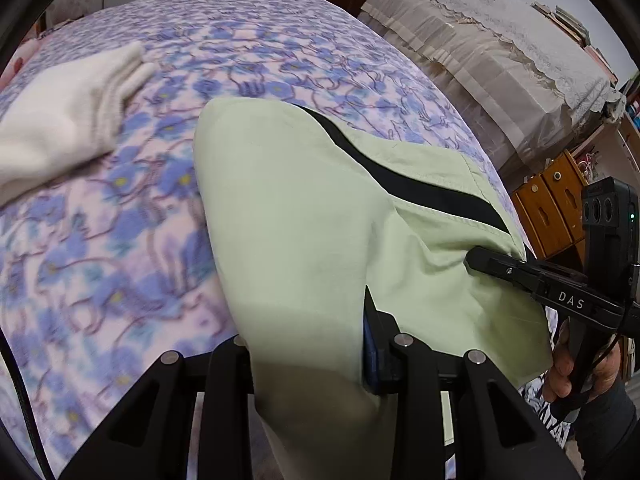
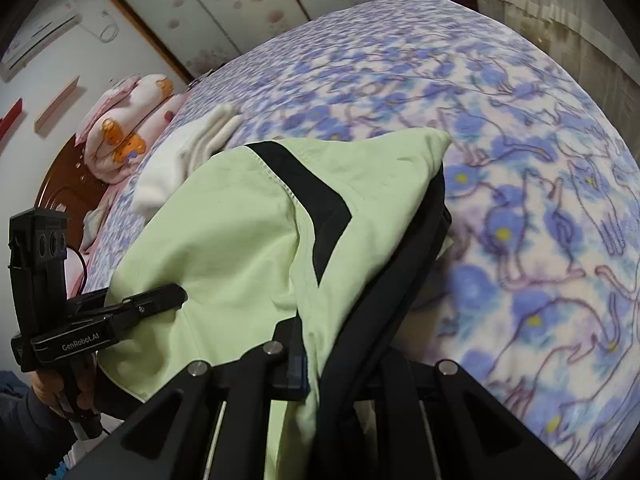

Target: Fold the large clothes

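Both grippers are clamping the light green garment (image 1: 304,216), the left gripper (image 2: 176,294) and right gripper (image 1: 476,258) pinching its near edge. Only the right wrist view is showing the pink bedding (image 2: 128,124); the left is showing wooden drawers (image 1: 552,204).

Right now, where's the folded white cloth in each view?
Left wrist: white cloth at upper left, on the bed, left of the green garment.
Right wrist: white cloth left of centre, its near end hidden behind the garment.
Shared landmark: the garment's black stripe.
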`<action>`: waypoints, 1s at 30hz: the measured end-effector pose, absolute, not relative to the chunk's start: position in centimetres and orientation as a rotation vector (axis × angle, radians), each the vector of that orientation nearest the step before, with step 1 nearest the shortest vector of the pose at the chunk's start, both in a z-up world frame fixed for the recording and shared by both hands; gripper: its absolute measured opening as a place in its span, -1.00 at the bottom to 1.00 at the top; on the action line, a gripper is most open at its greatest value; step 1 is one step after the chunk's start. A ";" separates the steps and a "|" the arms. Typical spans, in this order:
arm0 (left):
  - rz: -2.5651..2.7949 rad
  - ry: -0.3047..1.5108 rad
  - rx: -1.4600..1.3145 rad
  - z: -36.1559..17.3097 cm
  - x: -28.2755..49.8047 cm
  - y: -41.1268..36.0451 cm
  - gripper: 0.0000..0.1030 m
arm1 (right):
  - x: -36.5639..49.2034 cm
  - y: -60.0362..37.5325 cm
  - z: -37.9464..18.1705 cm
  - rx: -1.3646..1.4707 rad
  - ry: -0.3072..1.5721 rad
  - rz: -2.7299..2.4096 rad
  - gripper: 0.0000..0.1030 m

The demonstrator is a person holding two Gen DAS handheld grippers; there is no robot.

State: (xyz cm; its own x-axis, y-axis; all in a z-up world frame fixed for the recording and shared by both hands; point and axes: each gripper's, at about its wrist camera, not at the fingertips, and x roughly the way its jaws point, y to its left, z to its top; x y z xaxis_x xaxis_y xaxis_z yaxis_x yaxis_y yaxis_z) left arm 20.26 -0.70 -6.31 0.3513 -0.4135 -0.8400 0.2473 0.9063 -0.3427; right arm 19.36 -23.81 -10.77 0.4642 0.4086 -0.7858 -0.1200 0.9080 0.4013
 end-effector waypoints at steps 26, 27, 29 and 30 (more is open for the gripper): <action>-0.226 0.971 -0.114 5.7 24.4 27.5 -0.43 | 29.6 1.2 0.7 0.222 0.898 0.572 -0.82; -0.229 0.965 -0.105 5.9 26.0 28.5 -0.43 | 31.1 2.1 1.0 0.218 0.887 0.568 -0.82; -0.237 0.950 -0.088 6.1 29.6 30.6 -0.43 | 34.2 3.6 1.5 0.226 0.865 0.559 -0.82; -0.240 0.941 -0.087 6.1 31.4 31.6 -0.43 | 35.5 4.2 1.6 0.226 0.853 0.555 -0.82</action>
State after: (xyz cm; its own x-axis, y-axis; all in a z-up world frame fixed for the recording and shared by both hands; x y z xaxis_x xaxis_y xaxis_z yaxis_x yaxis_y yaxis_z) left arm 31.42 31.56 6.14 0.5644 -0.2415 -0.7894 0.1661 0.9699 -0.1780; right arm 35.48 4.24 1.58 0.5271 0.5479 -0.6496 -0.3722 0.8360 0.4032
